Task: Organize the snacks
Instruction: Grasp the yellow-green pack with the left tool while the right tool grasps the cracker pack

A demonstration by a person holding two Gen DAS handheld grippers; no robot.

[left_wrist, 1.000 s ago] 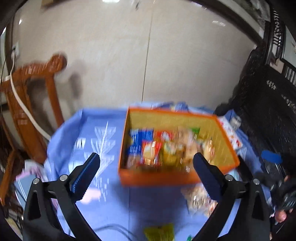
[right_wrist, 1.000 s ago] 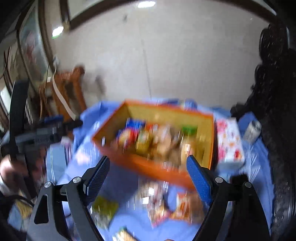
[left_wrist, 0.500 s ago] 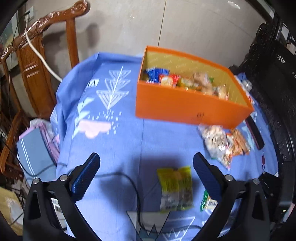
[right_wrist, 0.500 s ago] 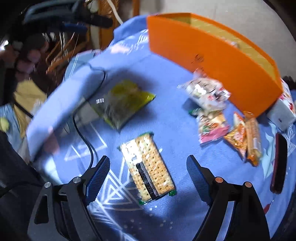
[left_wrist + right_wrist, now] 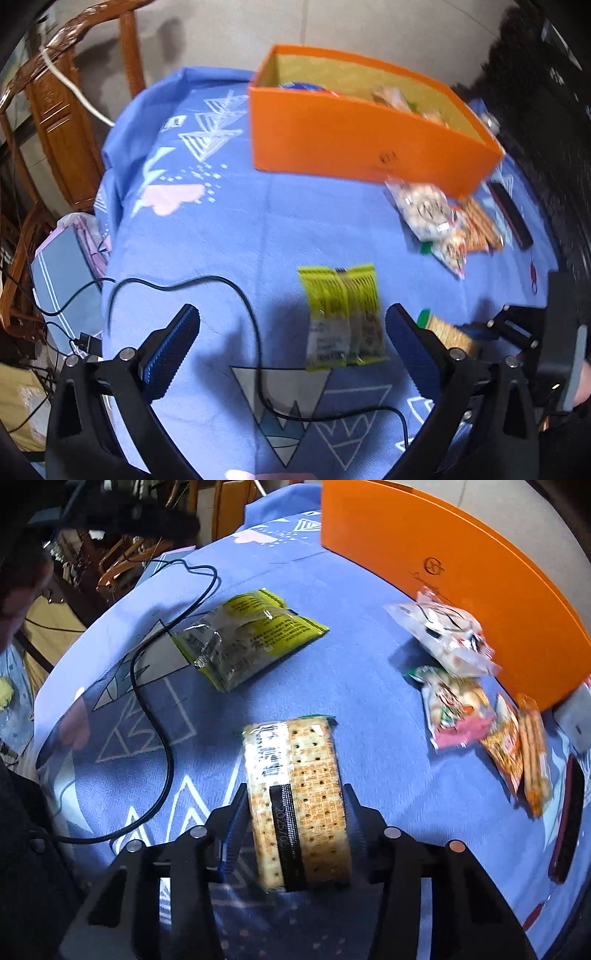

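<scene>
My right gripper [image 5: 293, 797] is shut on a cracker pack [image 5: 295, 794] that lies on the blue cloth. The pack also shows at the right in the left wrist view [image 5: 448, 334]. My left gripper [image 5: 291, 328] is open and empty, low over the cloth, with a yellow-green snack packet [image 5: 341, 315] just inside its right finger. That packet shows in the right wrist view [image 5: 247, 638]. An orange box [image 5: 362, 144] with several snacks in it stands at the back. Loose snack packets [image 5: 454, 672] lie in front of the box.
A black cable [image 5: 255, 332] loops across the blue cloth [image 5: 229, 229] between my left fingers. A dark flat bar [image 5: 567, 812] lies at the right edge. A wooden chair [image 5: 62, 110] stands at the left, and dark carved furniture [image 5: 546, 92] at the right.
Both grippers have dropped from over the box toward the near cloth. My right gripper has closed on the cracker pack. My left gripper has moved closer to the yellow-green packet.
</scene>
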